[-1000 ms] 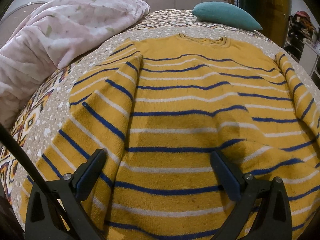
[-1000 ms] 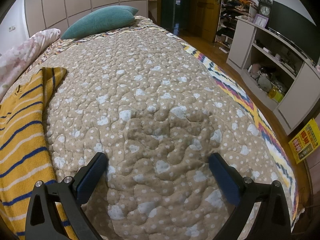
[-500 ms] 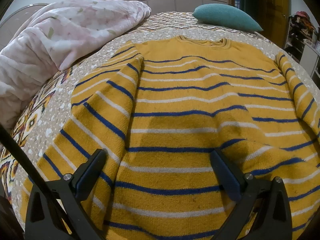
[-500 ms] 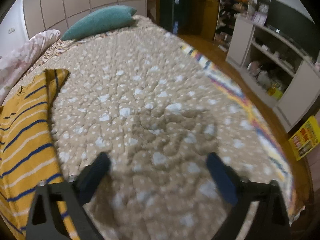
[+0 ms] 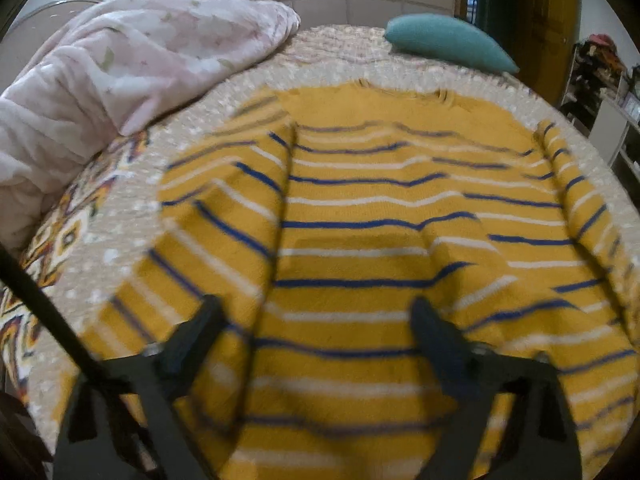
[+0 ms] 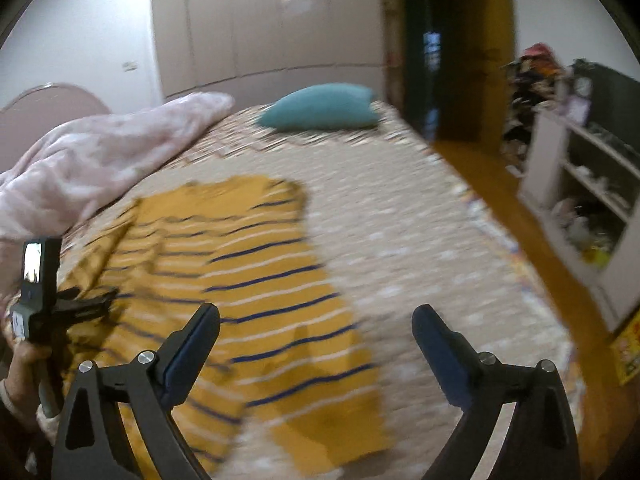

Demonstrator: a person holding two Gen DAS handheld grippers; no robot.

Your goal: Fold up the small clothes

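Tongs first: the left gripper [image 5: 316,320] is hovering over the lower body of the striped sweater [image 5: 380,240], its blue pads spread with nothing pinched between them; its jaws have just been closing a little, on air alone. The right gripper [image 6: 316,332] is also standing wide, its jaws having just been opening again, and it is hanging above the sweater's near sleeve and hem edge with only cloth and quilt showing far below the gap. From the right wrist view, a hand [image 6: 20,360] is gripping the left tool's handle at the frame's edge.

The sweater itself is lying flat and face-up on the dotted quilt [image 6: 420,240], neck toward the teal pillow [image 6: 320,106], both sleeves already turned inward along the body, while a pink blanket [image 5: 132,60] is bunching up close beside its left shoulder.

Judging by this, the sleeves look done and a bottom-to-top fold is probably coming. Trouble could be waiting there: both views are smearing with motion, so a hurried descent may be catching only one knit layer, or snagging the quilt beneath. Uneven grips on the hem could be dragging the tucked sleeves loose, and lifting toward the neck might be sweeping the knit into the blanket.
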